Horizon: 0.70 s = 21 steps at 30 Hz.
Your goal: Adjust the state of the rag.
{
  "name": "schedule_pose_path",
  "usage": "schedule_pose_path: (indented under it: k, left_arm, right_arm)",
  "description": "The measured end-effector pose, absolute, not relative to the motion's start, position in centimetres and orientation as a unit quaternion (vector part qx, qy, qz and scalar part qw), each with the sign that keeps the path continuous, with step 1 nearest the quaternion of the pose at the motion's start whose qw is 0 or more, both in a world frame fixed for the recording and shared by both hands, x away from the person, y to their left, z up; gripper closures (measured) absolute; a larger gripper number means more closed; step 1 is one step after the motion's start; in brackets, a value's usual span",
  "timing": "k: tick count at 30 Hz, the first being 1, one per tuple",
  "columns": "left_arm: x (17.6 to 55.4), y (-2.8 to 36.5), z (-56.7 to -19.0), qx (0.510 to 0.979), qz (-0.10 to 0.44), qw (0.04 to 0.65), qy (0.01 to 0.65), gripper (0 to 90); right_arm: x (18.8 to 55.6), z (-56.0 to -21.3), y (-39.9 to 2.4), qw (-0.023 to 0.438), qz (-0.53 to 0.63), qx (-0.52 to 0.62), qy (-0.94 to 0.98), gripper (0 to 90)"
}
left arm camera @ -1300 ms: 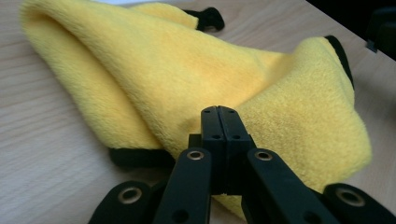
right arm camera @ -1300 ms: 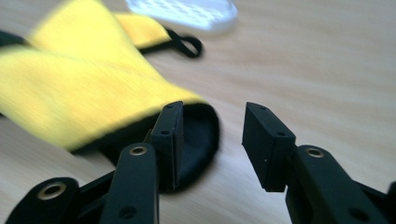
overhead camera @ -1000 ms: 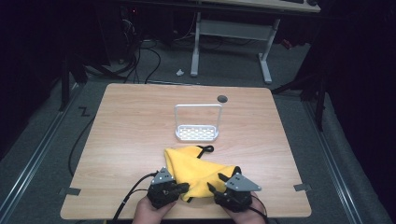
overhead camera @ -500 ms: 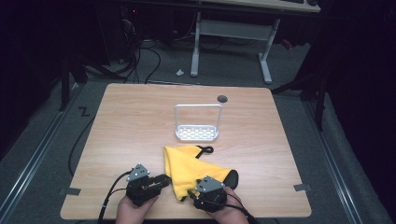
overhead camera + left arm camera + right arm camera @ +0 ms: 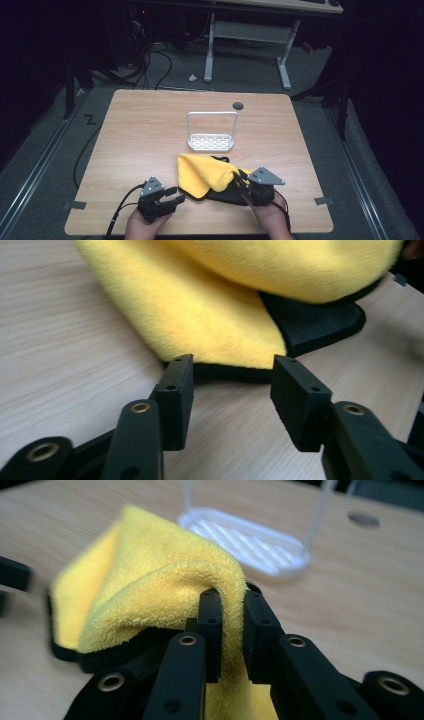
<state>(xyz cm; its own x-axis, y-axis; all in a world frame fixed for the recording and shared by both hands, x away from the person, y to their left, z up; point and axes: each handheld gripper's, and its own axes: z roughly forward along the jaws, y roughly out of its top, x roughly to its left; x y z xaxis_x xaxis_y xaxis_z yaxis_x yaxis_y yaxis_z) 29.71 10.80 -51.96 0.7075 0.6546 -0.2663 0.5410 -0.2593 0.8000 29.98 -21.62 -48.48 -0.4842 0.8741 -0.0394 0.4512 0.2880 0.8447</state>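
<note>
Near the table's front edge (image 5: 200,233), the right claw (image 5: 231,611) clamps the yellow cloth (image 5: 205,172); the left claw (image 5: 230,375), just opened, stands apart.

A yellow cloth (image 5: 205,172) with black underside lies on light wood-grain table (image 5: 145,130) beside a white rack (image 5: 211,141).

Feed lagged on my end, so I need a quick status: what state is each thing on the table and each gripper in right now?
Yellow cloth: folded over, one fold lifted off the table.
Black cloth: flat under the yellow one.
White rack: upright, empty.
Left gripper: jaws just opened, nothing between them.
Right gripper: jaws just closed, pinching the yellow cloth's fold.
</note>
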Motion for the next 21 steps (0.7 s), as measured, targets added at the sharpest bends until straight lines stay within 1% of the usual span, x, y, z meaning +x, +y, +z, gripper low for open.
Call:
schedule_pose_path:
  k: [3,6,8,9,11,12,13,15,16,18,21]
  left_arm:
    - [29.8,9.3,-51.5,0.805,0.067,0.473,0.352,46.1]
    - [30.3,7.5,-51.5,0.816,0.074,0.467,0.333,45.0]
    - [31.0,6.1,-52.0,0.836,0.084,0.435,0.324,43.3]
    - [31.4,5.5,-52.2,0.844,0.084,0.422,0.321,41.8]
    - [31.8,4.5,-52.7,0.854,0.1,0.403,0.315,41.1]
    - [31.9,4.1,-52.7,0.857,0.111,0.392,0.314,43.1]
    - [31.9,4.0,-52.8,0.857,0.125,0.387,0.317,52.1]
    - [32.4,4.4,-52.9,0.852,0.118,0.391,0.328,68.3]
    - [32.4,4.5,-52.9,0.851,0.116,0.392,0.33,73.2]
    - [32.2,4.8,-52.8,0.854,0.116,0.389,0.325,76.6]
    - [31.4,6.1,-52.5,0.852,0.083,0.402,0.327,76.8]
  right_arm:
    - [31.1,-50.2,-22.1,0.253,0.372,0.452,0.77,79.9]
    - [31.7,-51.7,-21.8,0.254,0.333,0.451,0.788,77.8]
    - [32.0,-52.4,-21.7,0.255,0.32,0.451,0.794,77.1]
    - [32.0,-52.3,-21.8,0.253,0.322,0.452,0.792,76.6]
    - [32.0,-52.3,-21.9,0.256,0.322,0.46,0.787,76.0]
    - [32.0,-52.3,-21.9,0.255,0.323,0.461,0.786,76.0]
    - [32.0,-52.3,-22.1,0.254,0.324,0.463,0.785,76.1]
    - [32.0,-52.2,-22.4,0.251,0.33,0.469,0.78,76.3]
    - [32.0,-52.1,-22.6,0.246,0.337,0.472,0.776,76.3]
    - [31.8,-51.9,-23.0,0.246,0.343,0.475,0.772,76.3]
    - [31.5,-51.4,-23.4,0.259,0.352,0.475,0.764,76.4]
